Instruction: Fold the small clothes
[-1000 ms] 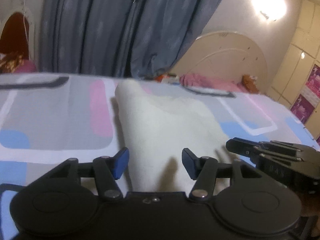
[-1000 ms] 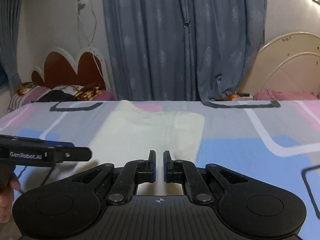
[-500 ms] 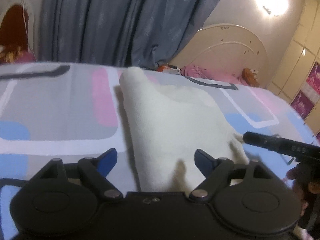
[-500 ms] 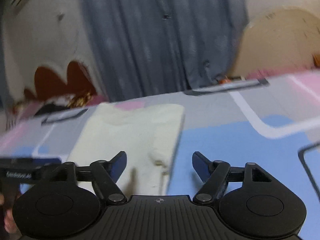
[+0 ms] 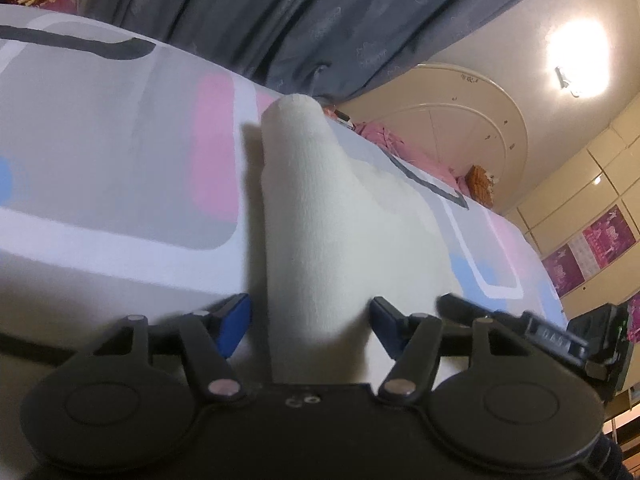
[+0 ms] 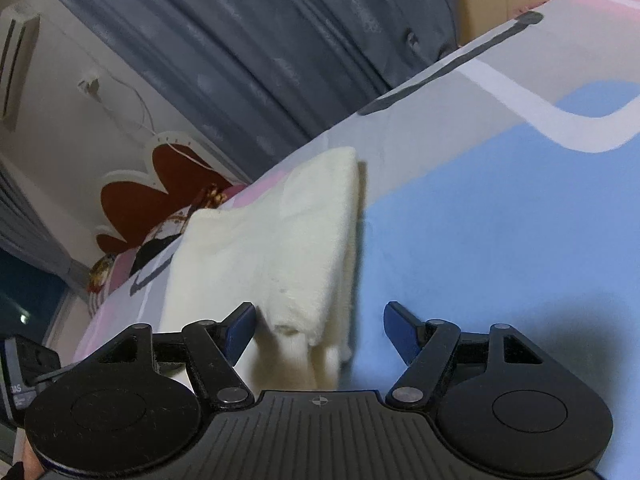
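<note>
A small cream garment [image 5: 340,232] lies flat on the patterned bedsheet [image 5: 100,184], its length running away from me. My left gripper [image 5: 310,326] is open low over the sheet, its blue-padded fingers straddling the garment's near left edge. My right gripper [image 6: 320,330] is open too, its fingers either side of the garment's [image 6: 276,248] near right corner, which has a small loose fold. Neither holds cloth. The right gripper also shows in the left wrist view [image 5: 532,328], at lower right.
Grey-blue curtains [image 5: 320,20] hang behind the bed. A cream headboard [image 5: 460,120] and pink bedding [image 5: 404,148] lie beyond. A red-brown headboard [image 6: 148,188] stands far left. Wardrobe doors [image 5: 592,192] are at right.
The right gripper went from shut to open. Both grippers dropped lower and tilted, closing in on the garment's near edge until their fingers straddle it.
</note>
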A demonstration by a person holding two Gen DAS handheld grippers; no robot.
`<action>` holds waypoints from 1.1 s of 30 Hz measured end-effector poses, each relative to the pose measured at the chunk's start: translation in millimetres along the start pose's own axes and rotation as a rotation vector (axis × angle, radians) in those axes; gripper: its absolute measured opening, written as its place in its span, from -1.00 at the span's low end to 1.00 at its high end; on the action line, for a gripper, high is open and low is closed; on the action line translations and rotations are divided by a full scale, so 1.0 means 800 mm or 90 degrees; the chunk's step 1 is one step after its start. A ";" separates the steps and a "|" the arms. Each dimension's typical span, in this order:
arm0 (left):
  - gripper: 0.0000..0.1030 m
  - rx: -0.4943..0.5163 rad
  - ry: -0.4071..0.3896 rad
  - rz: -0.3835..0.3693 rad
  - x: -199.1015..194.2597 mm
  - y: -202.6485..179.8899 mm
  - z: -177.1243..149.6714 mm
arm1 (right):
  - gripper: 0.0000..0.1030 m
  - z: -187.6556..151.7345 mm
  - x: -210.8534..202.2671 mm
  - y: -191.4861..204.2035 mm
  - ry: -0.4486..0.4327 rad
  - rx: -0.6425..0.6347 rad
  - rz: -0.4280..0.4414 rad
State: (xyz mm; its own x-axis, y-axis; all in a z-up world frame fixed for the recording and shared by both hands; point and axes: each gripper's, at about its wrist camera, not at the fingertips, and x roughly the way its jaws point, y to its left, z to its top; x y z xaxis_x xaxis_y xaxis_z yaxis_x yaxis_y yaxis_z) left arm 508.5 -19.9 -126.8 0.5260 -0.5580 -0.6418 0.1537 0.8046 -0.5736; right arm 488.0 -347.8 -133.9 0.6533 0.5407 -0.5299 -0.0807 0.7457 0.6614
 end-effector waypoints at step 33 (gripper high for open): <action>-0.35 0.200 -0.043 0.089 -0.049 -0.072 -0.006 | -0.43 -0.044 -0.010 0.114 -0.063 -0.226 -0.099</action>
State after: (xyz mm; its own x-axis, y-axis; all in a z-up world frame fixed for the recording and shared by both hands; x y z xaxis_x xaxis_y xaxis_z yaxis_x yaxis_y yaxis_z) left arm 474.8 -45.2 -70.9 0.6130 -0.4316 -0.6617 0.3210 0.9014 -0.2906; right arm 448.5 -270.5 -88.3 0.7460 0.3840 -0.5441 -0.2196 0.9132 0.3434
